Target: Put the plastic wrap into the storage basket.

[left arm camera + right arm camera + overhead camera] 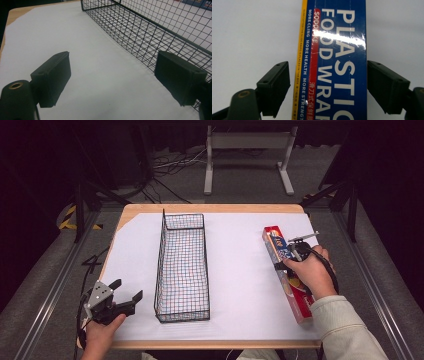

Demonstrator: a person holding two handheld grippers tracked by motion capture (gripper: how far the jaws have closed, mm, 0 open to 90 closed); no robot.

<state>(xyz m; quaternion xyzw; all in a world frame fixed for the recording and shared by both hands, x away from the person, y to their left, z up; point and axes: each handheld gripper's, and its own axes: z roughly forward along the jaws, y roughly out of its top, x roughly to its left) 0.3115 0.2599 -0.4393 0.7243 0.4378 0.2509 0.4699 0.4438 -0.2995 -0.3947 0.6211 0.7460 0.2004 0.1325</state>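
A long plastic wrap box [286, 270] lies flat on the white sheet [240, 270] that covers the worktop [150, 209], along the right side, one end pointing toward the far edge and the other toward the person. The right gripper [290, 254] comes down over the box's upper half, held by the person's right hand [307, 272], whose sleeve runs off the bottom right corner of the high view. In the right gripper view the box [334, 62] runs straight up between the two black fingers [274, 87], its blue face printed with large white letters and a yellow and red stripe along one edge. The fingers straddle the box, partly open: the right-hand one stands at the blue edge, while a narrow strip of white sheet shows between the left-hand one and the yellow edge, so they are not yet pressing on it.

A black wire basket [182, 267] stands lengthwise in the middle of the sheet, well apart from the box.

The left gripper [125, 292] hovers at the near left corner of the worktop in the person's left hand [100, 332], just beside the basket's near end. In the left gripper view its fingers [52, 80] stand wide open with bare white sheet between them, the basket's mesh wall [150, 35] just behind the right-hand one.
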